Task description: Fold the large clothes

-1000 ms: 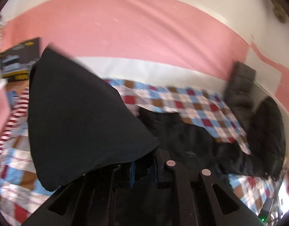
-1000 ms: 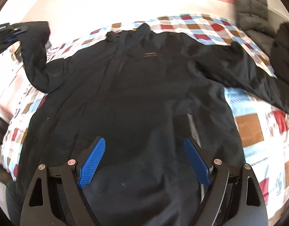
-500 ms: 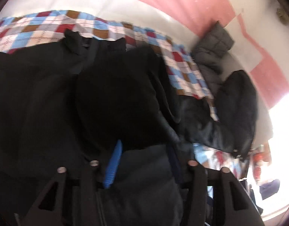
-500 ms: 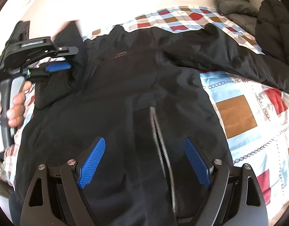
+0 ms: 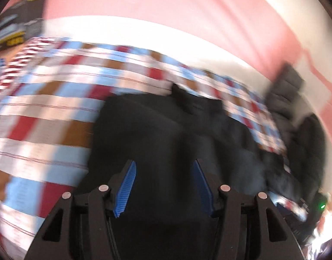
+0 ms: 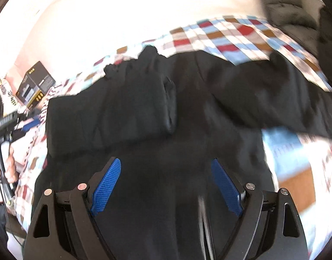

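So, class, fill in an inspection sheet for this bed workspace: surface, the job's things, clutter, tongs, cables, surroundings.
Surface: bed with a checked bedspread in red, blue, brown and white.
Job's things: black jacket spread flat; one sleeve lies folded across the chest, the other sleeve stretches out sideways.
Clutter: black box at the bed's edge; grey quilted coat and another dark garment at the far end.
Tongs: left tongs open, nothing between them; right tongs open wide above the jacket's lower front.
Cables: nothing seen clearly.
Surroundings: pink and white wall; the left view is blurred.
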Motion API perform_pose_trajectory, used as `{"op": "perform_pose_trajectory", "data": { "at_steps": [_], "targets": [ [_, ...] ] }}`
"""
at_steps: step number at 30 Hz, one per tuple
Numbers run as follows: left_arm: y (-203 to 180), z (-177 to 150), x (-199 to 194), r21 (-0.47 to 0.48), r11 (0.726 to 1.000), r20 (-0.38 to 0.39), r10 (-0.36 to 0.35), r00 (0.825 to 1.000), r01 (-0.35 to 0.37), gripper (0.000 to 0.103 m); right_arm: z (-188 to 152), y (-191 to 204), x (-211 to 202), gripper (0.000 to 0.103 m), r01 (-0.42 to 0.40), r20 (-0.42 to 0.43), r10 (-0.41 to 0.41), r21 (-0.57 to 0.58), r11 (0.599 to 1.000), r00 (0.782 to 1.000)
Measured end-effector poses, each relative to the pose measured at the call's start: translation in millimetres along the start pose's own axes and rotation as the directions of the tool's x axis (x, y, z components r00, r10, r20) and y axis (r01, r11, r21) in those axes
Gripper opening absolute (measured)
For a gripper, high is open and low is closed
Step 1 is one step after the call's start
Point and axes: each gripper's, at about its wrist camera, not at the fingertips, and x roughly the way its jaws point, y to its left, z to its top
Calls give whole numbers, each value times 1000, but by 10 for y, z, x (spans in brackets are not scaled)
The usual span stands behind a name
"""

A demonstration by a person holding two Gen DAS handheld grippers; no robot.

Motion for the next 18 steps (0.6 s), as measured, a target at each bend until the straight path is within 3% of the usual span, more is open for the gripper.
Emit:
{"op": "perform_pose_trajectory", "data": {
  "at_steps": [2,5,6,7,8,11,13,14,16,18],
  "targets": [
    [323,117,10,-44,997,4,62,998,-62,56,224,11,262,86,-3,-6,3,-5,1000,1000],
    [588,221,94,-92,993,-1,78,997,-78,56,477,-56,780,84,-18,-92,23,51,999,996],
    [617,220,142,-96,992,-7,79,997,-79,55,535,-98,988,76,-31,-146,45,94,995,988],
    [575,248,237,-93,993,-12,76,997,-77,51,568,-104,1036,37,-63,-147,79,111,992,986],
    [537,263,301,-84,994,-16,68,998,-69,49,620,-97,1028,22,-54,-138,70,114,992,988],
    [338,314,557,-32,999,-18,43,999,-44,40,688,-145,810,0,7,-54,-3,77,997,999],
    [219,339,700,12,998,-11,61,998,-61,40,655,-355,764,0,141,-62,-136,81,987,989],
    [200,353,827,22,998,-19,66,998,-66,40,616,-502,772,0,168,-82,-159,113,979,984],
    [234,378,1064,-15,999,-63,46,997,-47,40,523,-736,771,0,117,-111,-96,195,974,989],
    [290,370,1312,-58,998,-119,7,993,-14,40,481,-723,694,0,101,-96,-84,190,977,992]
  ]
}}
